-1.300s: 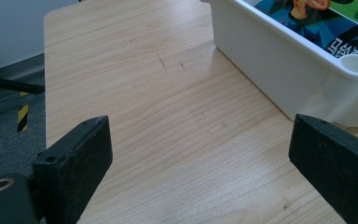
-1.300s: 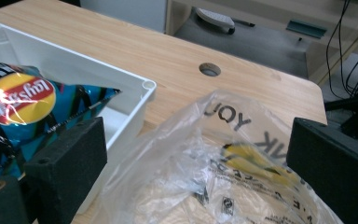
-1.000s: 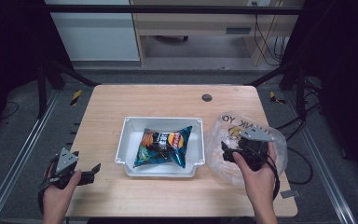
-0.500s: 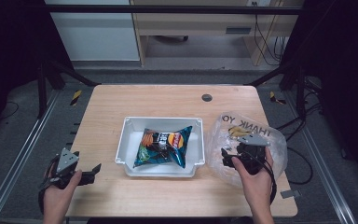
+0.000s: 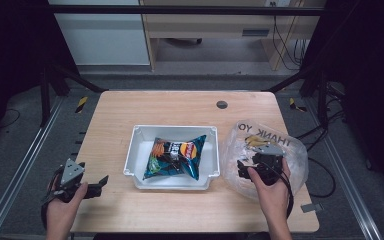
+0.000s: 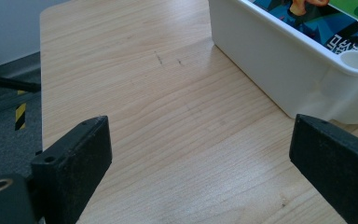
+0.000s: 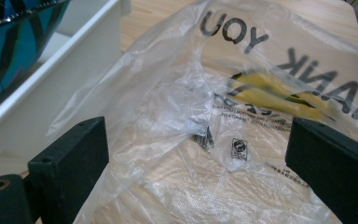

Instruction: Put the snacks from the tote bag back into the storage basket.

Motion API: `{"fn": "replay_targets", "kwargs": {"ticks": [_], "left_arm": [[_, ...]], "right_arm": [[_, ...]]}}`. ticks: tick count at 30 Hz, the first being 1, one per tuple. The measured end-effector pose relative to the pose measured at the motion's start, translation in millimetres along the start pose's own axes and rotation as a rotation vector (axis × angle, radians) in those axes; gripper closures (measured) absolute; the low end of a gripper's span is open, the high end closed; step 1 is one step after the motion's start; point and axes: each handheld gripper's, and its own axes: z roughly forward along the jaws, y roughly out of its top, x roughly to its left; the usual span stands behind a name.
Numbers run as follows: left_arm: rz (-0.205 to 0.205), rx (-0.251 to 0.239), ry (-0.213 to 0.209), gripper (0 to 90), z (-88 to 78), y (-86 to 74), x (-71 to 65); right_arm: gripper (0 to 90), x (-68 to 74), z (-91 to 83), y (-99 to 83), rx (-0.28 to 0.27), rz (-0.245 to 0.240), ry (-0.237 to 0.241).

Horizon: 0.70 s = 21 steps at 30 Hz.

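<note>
High view: right gripper (image 5: 244, 168) drawn nearer over plastic bag (image 5: 290, 150), jaws wide; left gripper (image 5: 99, 183) unmoved, open.

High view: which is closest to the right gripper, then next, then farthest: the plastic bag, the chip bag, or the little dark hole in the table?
From the right gripper:
1. Plastic bag, right under it.
2. Chip bag, in the white bin.
3. Dark hole, at the far edge.

Bright tabletop, dark surroundings, slightly soft focus.
</note>
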Motion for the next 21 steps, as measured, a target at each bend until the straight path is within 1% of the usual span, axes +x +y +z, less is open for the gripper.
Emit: {"fn": "replay_targets", "kwargs": {"ticks": [4, 10, 12, 14, 15, 17, 18, 21], "left_arm": [[-0.001, 0.0, 0.001, 5.2, 0.2, -0.1, 0.0], [-0.003, -0.001, 0.0, 5.1, 0.7, 0.0, -0.2], [-0.004, -0.003, 0.001, 5.1, 0.6, 0.1, -0.2], [-0.003, -0.002, -0.001, 5.0, 0.6, 0.1, -0.1], [-0.004, -0.004, -0.001, 5.0, 0.7, 0.2, -0.2], [-0.007, -0.007, -0.002, 5.0, 1.0, 0.8, -0.1], [-0.006, -0.006, -0.004, 5.0, 1.4, 1.2, 0.1], [-0.008, -0.004, -0.006, 4.9, 3.7, 2.0, 0.4]], "right_arm": [[6.4, -0.4, 6.2, -4.3, 0.019, -0.008, 0.002], [6.5, 1.6, 14.8, -11.8, 0.049, 0.008, 0.009], [6.7, 3.1, 17.0, -13.5, 0.053, 0.006, 0.017], [7.1, 4.1, 18.1, -14.9, 0.058, -0.002, 0.015], [7.6, 4.7, 18.1, -15.9, 0.054, -0.002, 0.004], [8.1, 6.4, 17.6, -19.4, 0.039, -0.01, -0.013], [8.0, 7.4, 18.4, -21.4, 0.036, -0.024, -0.013], [6.2, 12.7, 22.0, -26.4, 0.058, -0.053, 0.0]]}}
